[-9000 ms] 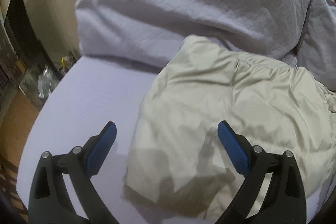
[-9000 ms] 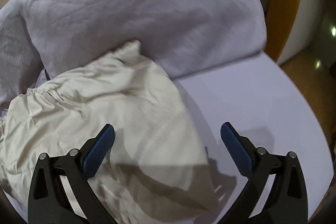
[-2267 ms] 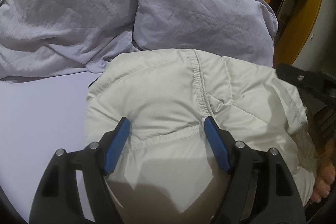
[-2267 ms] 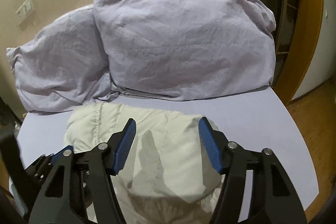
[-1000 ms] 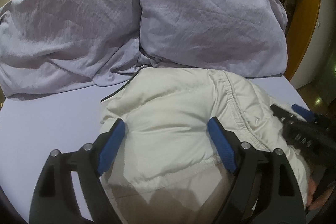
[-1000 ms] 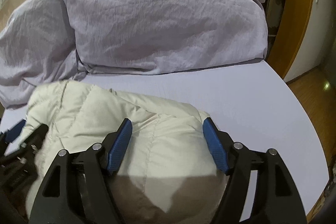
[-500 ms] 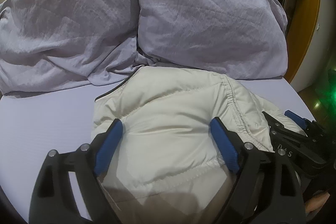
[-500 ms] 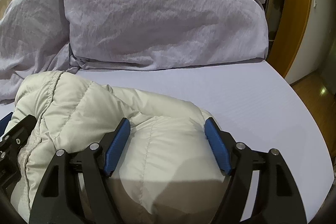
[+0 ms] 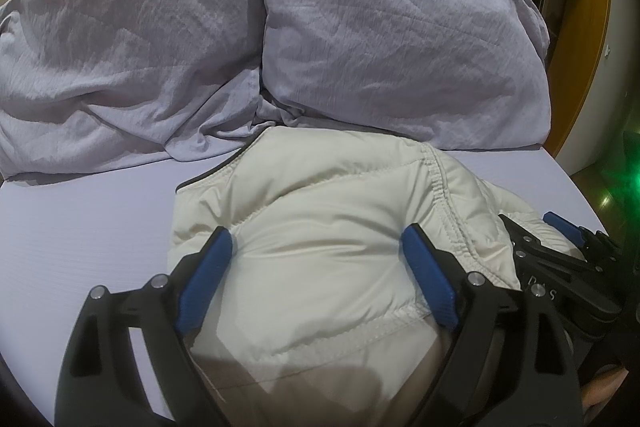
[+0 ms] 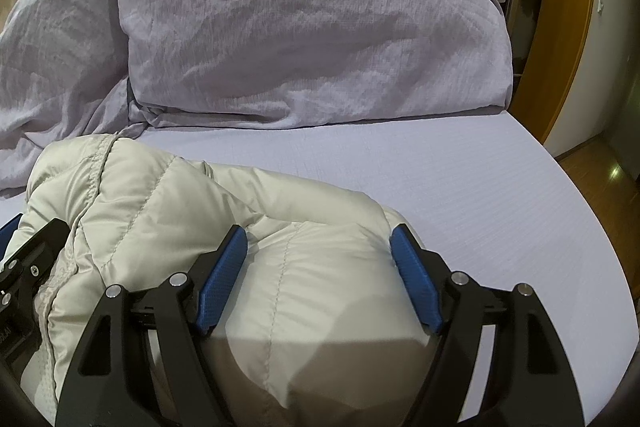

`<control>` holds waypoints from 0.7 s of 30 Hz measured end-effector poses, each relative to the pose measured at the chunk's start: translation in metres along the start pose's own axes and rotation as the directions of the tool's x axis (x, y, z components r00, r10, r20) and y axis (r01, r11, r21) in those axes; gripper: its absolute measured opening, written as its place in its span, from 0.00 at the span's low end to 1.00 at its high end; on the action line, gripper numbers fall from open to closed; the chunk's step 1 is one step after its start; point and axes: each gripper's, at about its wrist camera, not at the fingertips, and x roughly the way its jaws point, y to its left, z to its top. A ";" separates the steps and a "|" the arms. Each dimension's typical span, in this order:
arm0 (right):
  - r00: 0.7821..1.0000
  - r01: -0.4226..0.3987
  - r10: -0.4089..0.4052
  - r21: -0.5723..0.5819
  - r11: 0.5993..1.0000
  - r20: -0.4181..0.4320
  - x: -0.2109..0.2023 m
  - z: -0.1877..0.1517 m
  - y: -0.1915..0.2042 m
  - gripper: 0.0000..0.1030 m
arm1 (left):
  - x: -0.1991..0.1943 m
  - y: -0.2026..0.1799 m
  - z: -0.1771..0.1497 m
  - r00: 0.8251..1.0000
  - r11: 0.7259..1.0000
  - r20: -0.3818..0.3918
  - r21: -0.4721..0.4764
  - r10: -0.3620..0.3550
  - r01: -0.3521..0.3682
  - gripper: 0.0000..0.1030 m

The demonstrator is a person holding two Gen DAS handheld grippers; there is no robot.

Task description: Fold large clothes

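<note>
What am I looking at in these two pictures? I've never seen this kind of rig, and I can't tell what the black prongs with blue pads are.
There is no robot here: a person holds a hand-held gripper in each hand, and each carries a wide-angle camera looking forward along its two fingers. One picture is from the left gripper, the other from the right gripper; each also shows in the other's view, at the edge. On the bed sheet lies a cream puffer jacket, bundled up, with two lilac pillows behind it. Both grippers stand wide, straddling puffy parts of the jacket. The blue pads seem to touch the fabric at most lightly, so nothing looks firmly clamped.
</note>
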 end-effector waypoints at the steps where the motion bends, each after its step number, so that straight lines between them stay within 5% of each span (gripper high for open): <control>1: 1.000 0.001 -0.001 0.000 1.000 0.000 0.000 0.000 0.000 0.74 | -0.001 0.000 0.000 1.000 1.000 0.000 0.000 0.000 0.000 0.84; 21: 1.000 -0.004 0.004 -0.005 1.000 -0.002 0.000 0.000 -0.001 0.74 | 0.000 0.000 0.000 1.000 1.000 0.001 0.001 0.002 -0.002 0.84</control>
